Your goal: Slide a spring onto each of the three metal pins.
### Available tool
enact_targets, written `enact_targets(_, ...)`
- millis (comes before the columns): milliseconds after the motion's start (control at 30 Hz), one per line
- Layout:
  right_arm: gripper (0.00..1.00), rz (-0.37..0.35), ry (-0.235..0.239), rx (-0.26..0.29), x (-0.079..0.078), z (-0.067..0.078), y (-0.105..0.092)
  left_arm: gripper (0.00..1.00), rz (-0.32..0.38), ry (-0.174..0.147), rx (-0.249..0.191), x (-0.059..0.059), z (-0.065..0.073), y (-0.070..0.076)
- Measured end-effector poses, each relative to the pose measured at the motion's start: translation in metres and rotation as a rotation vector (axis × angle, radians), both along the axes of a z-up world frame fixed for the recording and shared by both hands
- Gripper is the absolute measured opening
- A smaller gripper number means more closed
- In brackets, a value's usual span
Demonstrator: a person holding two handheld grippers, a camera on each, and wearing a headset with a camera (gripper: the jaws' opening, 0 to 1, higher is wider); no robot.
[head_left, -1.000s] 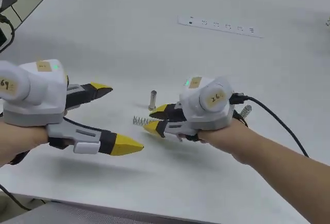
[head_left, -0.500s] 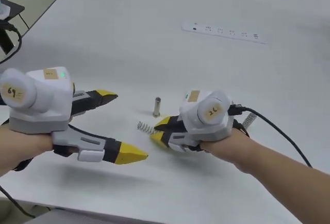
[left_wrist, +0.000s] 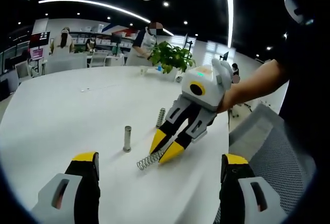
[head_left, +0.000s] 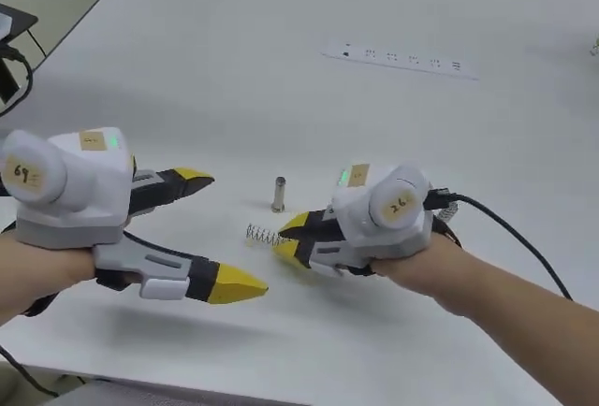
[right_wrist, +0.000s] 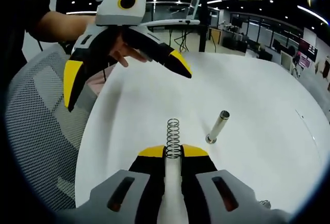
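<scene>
right gripper (right_wrist: 172, 153) clamped on spring (right_wrist: 173, 131) end | left gripper (head_left: 223, 231) held open, empty | risk: metal pin (right_wrist: 216, 127) just ahead-right toppled if spring is misaligned

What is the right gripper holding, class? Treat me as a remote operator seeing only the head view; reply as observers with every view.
Observer: In the right gripper view, the spring's near end sits between the right gripper's nearly closed yellow tips.
Operator: Anything standing behind that gripper?
Observer: The left gripper view shows an upright ribbed piece there, seemingly a pin already wearing a spring.
</scene>
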State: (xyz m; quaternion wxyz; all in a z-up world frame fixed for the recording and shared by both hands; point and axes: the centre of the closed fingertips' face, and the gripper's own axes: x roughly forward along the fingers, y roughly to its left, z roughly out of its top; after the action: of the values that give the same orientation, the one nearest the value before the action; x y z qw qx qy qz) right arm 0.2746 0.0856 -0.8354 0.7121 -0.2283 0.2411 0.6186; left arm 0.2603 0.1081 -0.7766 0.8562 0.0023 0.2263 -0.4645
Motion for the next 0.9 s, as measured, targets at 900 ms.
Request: enact_targets(900, 0.08, 0.029, -0.026, 0.016, -0.008, 0.035, -0.064, 0.81, -0.124, 0.029, -0.007, -0.012, -0.003, -0.032)
